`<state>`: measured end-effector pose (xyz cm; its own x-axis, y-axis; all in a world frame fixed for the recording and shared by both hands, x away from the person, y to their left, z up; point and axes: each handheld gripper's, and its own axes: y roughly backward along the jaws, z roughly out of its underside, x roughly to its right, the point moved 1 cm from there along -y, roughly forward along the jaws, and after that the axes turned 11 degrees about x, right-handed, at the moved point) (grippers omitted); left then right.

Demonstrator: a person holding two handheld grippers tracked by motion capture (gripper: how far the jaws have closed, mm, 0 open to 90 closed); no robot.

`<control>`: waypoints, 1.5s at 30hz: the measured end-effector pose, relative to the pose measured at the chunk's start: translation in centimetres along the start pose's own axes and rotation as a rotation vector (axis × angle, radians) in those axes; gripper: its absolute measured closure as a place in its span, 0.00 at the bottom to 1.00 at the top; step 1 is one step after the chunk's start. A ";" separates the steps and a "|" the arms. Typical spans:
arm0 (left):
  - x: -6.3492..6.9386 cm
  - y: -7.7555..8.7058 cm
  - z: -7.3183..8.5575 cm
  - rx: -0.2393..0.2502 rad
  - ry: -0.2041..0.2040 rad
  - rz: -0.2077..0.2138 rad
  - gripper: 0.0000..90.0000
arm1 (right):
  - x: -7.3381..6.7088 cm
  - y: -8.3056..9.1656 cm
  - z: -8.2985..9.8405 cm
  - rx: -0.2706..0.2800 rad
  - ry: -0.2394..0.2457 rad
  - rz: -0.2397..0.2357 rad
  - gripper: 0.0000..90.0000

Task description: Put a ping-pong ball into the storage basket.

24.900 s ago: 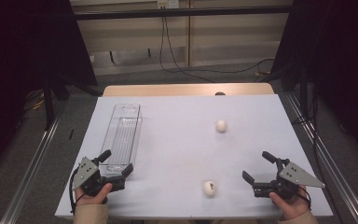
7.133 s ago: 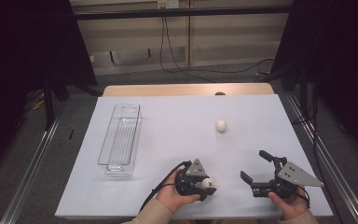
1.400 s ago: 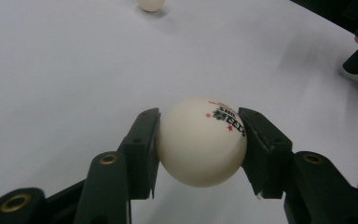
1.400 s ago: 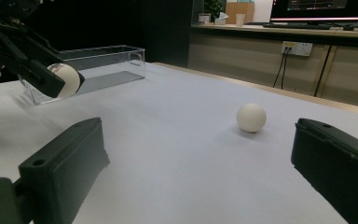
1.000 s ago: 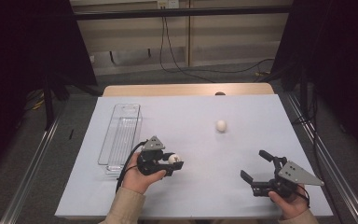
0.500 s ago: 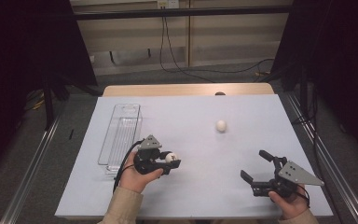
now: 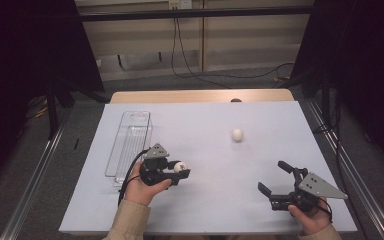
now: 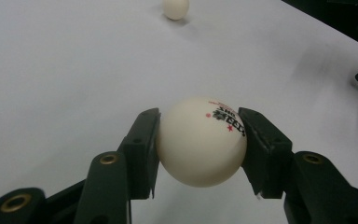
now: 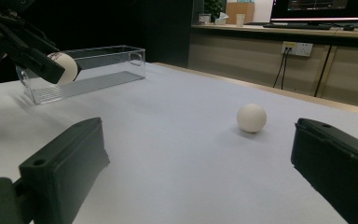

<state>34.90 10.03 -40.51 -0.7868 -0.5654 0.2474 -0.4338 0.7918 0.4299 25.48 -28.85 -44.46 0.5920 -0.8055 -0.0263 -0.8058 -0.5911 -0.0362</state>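
Observation:
My left gripper (image 7: 181,170) is shut on a white ping-pong ball (image 7: 180,166) with a printed logo, held just right of the clear plastic tray (image 7: 128,146). Its own camera has the ball (image 8: 200,141) pinched between both black pads. A second white ball (image 7: 237,134) lies on the table farther back and right, also seen as the small ball (image 8: 175,8) at the top of the left gripper view. My right gripper (image 7: 276,184) stands open near the front right with nothing between its fingers; the second ball (image 9: 251,117) rests beyond its jaws, and the held ball (image 9: 61,67) is at the left.
The table has a white cover (image 7: 220,160) and a wooden strip along its far edge (image 7: 200,96). The long clear tray (image 9: 88,70) lies lengthwise at the left with nothing in it. Cables hang behind the table.
My left gripper has carried the ball a little to the left, towards the tray. The right gripper and the far ball have stayed where they were.

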 end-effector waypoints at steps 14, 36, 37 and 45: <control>-0.5 0.5 0.0 0.003 0.008 -0.021 0.57 | 0.0 0.0 0.0 0.000 0.000 -0.001 0.03; -1.3 1.2 0.1 0.008 0.018 -0.047 0.57 | 0.0 0.0 0.0 -0.001 -0.001 -0.001 0.03; -1.3 1.2 0.1 0.010 0.021 -0.048 0.57 | 0.0 0.0 0.0 -0.001 0.000 -0.002 0.03; -1.6 1.5 0.0 0.011 0.022 -0.061 0.56 | 0.0 0.0 0.0 -0.001 0.000 -0.001 0.03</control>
<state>35.47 12.12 -40.29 -0.7492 -0.6173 0.2399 -0.4855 0.7583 0.4350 25.49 -28.84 -44.47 0.5932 -0.8046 -0.0267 -0.8049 -0.5923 -0.0349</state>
